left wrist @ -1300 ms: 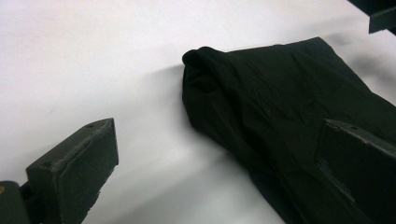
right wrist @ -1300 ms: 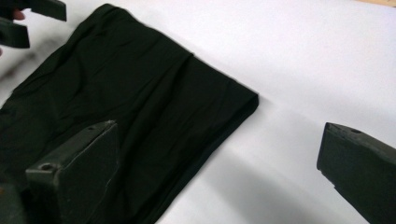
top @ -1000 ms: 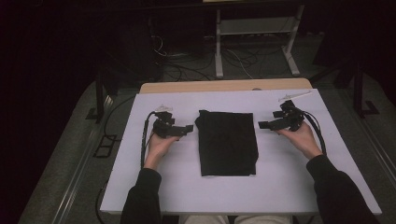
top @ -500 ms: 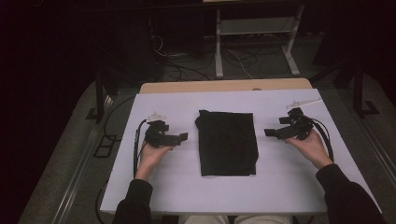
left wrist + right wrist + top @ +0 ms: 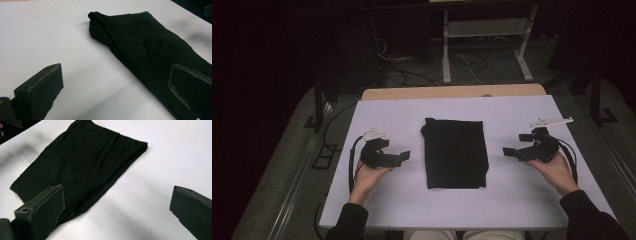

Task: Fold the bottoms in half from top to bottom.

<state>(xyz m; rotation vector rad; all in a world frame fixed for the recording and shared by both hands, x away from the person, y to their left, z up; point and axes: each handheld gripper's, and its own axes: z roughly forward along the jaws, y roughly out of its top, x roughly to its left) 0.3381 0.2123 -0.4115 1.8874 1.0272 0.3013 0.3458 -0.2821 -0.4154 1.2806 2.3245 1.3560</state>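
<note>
— Toward the table's [image 5: 362,200] left edge, what is showing?
— The left gripper [image 5: 399,158] is resting in the person's left hand [image 5: 368,177], its jaws standing wide apart and gripping nothing, pointing toward the cloth.
— And at the middle?
— A folded black cloth [image 5: 456,152] is lying flat on the white surface, one far corner bunching up slightly, touching neither gripper.
— Toward the right edge?
— The right gripper [image 5: 515,145] is sitting in the right hand [image 5: 554,170], jaws likewise spread and empty, facing the cloth from beside it.
</note>
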